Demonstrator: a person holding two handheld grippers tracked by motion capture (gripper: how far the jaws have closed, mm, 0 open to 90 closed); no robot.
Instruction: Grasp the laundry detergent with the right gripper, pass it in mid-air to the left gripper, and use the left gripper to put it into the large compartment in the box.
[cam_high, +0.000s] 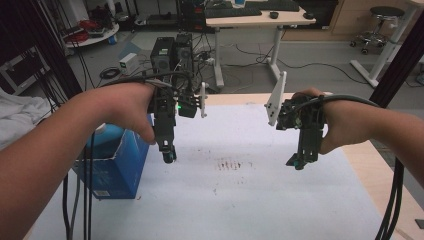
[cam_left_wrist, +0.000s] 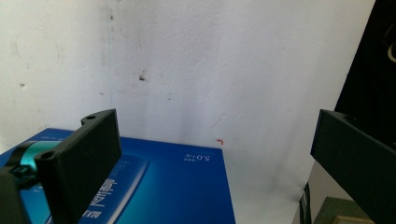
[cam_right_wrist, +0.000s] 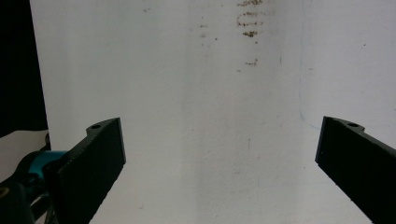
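Gaping wide, the left gripper (cam_left_wrist: 212, 154) holds nothing; its two black jaws stand far apart in the left gripper view, with the white mat (cam_left_wrist: 210, 70) showing between them. Under and beside its left jaw lies the blue box (cam_left_wrist: 163, 186), its printed top reaching partway into the gap. In the high view the left gripper (cam_high: 169, 156) hangs nose-down above the mat, the box (cam_high: 117, 167) just beside it on the outer side, open at the top. The right gripper (cam_right_wrist: 219, 163) is just as wide and empty, bare mat between its jaws and a patch of brown smudges (cam_right_wrist: 247, 21) farther ahead. From above, the right gripper (cam_high: 299, 162) hovers over the mat, well apart from the left, the smudges (cam_high: 232, 164) between them.
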